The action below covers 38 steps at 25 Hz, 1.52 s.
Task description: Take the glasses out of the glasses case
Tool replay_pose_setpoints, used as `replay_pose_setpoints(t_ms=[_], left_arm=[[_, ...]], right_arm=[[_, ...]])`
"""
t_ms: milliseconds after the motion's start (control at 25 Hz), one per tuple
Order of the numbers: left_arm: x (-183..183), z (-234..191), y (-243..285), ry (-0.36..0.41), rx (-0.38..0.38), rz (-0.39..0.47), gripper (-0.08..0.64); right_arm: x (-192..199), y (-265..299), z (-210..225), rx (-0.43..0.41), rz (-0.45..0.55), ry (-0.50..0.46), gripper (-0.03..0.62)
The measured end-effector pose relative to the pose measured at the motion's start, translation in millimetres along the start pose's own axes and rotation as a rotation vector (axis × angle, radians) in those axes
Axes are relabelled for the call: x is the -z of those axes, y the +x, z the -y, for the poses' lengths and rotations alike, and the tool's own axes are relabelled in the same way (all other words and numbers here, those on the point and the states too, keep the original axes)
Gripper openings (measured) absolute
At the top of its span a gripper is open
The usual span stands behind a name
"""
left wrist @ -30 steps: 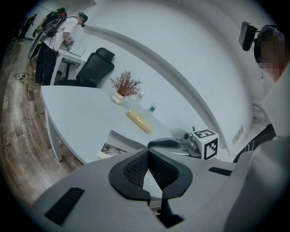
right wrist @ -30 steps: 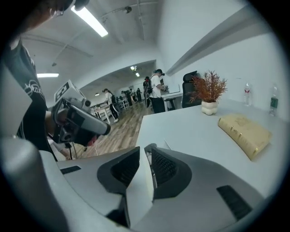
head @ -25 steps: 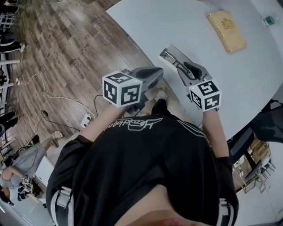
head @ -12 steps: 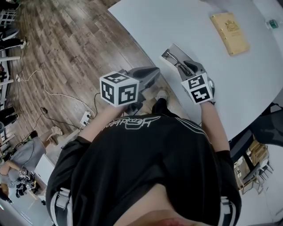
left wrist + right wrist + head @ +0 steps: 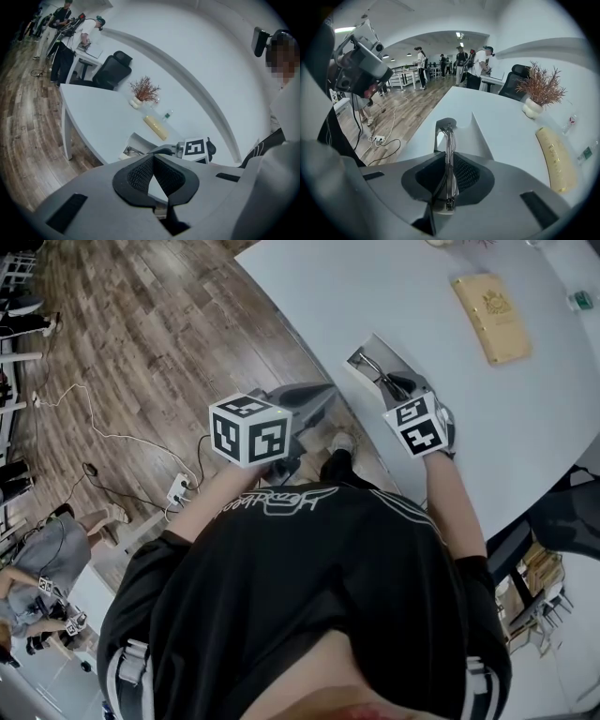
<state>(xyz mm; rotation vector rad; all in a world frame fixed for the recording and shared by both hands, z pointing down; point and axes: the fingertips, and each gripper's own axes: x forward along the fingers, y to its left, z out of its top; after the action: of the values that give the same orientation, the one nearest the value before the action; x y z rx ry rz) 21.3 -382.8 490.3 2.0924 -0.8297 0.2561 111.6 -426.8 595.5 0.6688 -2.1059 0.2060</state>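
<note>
**At the bench edge: right tongs clamped on the glasses**

Between the pads of the right tongs (image 5: 449,187) stands a pair of thin-framed folded glasses (image 5: 449,154), pinched edge-on, with both jaws pressed against it. The far end of the frame reaches over the open grey glasses case (image 5: 476,136). Whether it rests in the case or hangs just above it cannot be told. The case lies near the edge of the white bench (image 5: 506,122), its lid tilted up.

The left tongs (image 5: 153,159) are closed tip to tip with nothing between them. From the head view they hang beside the bench edge, over the wooden floor (image 5: 122,343), well apart from the case.

Farther along the bench a tan book (image 5: 557,157) lies flat, apart from the case. Beyond it stands a potted plant (image 5: 541,86) with reddish twigs. A black office chair (image 5: 112,70) sits at the far end of the bench.
</note>
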Motion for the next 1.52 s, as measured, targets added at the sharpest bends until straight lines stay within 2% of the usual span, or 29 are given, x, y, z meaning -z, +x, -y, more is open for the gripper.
replay_pose_setpoints(t_ms=[360, 960, 1520], left_arm=[[0.9, -2.5, -4.6, -0.004, -0.01, 0.013, 0.006], [4.2, -1.3, -9.3, 0.011, -0.019, 0.011, 0.006], [3.1, 5.0, -16.2, 0.021, -0.008, 0.022, 0.006]], right_arm=[[-2.1, -0.5, -0.3, 0.028, -0.028, -0.077, 0.026], [-3.5, -2.2, 3.8, 0.065, -0.032, -0.089, 0.021], [-13.2, -17.4, 19.4, 0.154, -0.013, -0.098, 0.021]])
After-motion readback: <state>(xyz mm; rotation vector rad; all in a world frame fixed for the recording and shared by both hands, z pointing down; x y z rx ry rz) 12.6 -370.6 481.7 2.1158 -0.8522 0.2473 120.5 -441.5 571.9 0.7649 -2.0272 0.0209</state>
